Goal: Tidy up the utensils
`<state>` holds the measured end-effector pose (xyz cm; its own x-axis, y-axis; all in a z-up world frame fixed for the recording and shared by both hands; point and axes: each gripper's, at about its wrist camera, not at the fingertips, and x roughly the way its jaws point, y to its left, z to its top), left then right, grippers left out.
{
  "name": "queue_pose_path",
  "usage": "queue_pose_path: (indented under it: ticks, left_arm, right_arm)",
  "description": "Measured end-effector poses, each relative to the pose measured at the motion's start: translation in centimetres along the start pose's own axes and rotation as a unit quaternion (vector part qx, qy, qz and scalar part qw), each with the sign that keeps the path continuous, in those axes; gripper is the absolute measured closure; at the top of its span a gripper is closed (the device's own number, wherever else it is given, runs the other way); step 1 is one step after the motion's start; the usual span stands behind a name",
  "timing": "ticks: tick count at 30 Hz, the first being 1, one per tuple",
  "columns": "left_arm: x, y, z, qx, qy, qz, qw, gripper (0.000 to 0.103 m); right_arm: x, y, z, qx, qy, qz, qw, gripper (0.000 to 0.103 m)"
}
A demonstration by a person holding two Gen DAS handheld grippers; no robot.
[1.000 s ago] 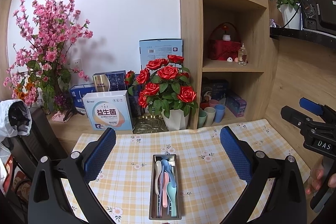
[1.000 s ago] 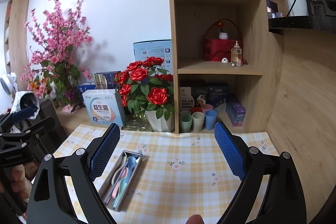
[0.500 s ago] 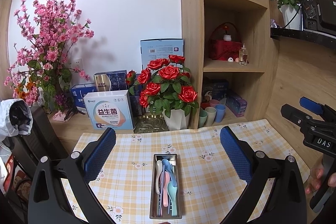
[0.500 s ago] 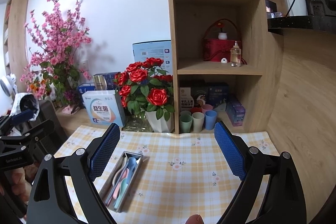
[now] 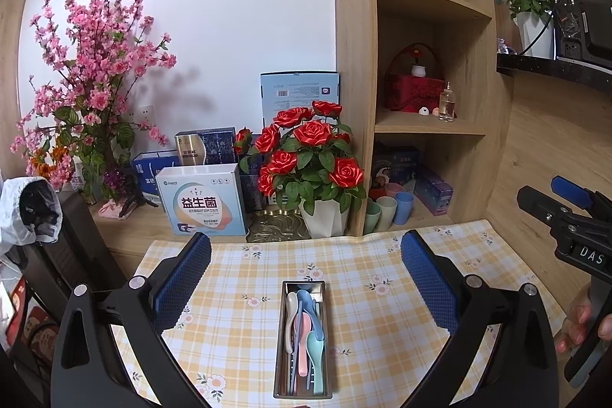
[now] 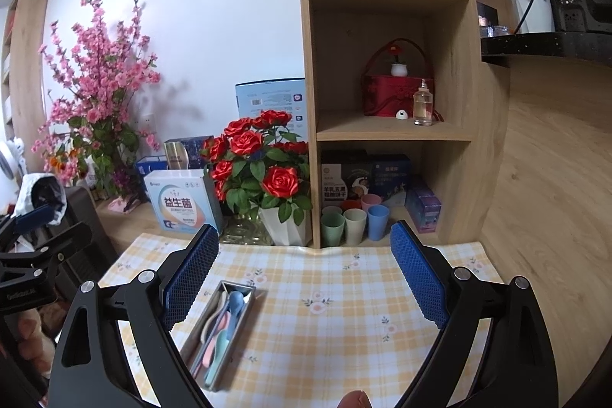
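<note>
Both my left gripper [image 5: 306, 278] and right gripper [image 6: 304, 278] hang wide apart, empty, above the tray [image 5: 280, 350] of spoons [image 5: 306, 335] near the table's front edge; I should descend straight, pinch one handle.

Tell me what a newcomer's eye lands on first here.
The red rose bouquet in its white pot stands at the back edge of the checked tablecloth, beside the wooden shelf unit. In the foreground, a metal tray of pastel spoons lies on the cloth, between the open left gripper's blue pads.
</note>
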<state>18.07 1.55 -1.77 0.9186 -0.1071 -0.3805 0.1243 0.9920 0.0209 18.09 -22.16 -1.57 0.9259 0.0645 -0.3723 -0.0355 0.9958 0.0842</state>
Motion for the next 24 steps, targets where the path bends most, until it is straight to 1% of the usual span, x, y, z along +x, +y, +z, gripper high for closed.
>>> queue_pose_path:
  ticks: [12,24]
  left_arm:
    - [-0.14,0.09,0.02,-0.002,-0.002,0.0,1.0,0.006]
    - [-0.3,0.21,0.22,-0.004,0.0,0.001,1.0,0.006]
  right_arm:
    - [-0.48,-0.17,0.14,0.004,-0.014,-0.011,1.0,0.015]
    - [-0.74,-0.26,0.13,0.007,-0.018,-0.016,1.0,0.015]
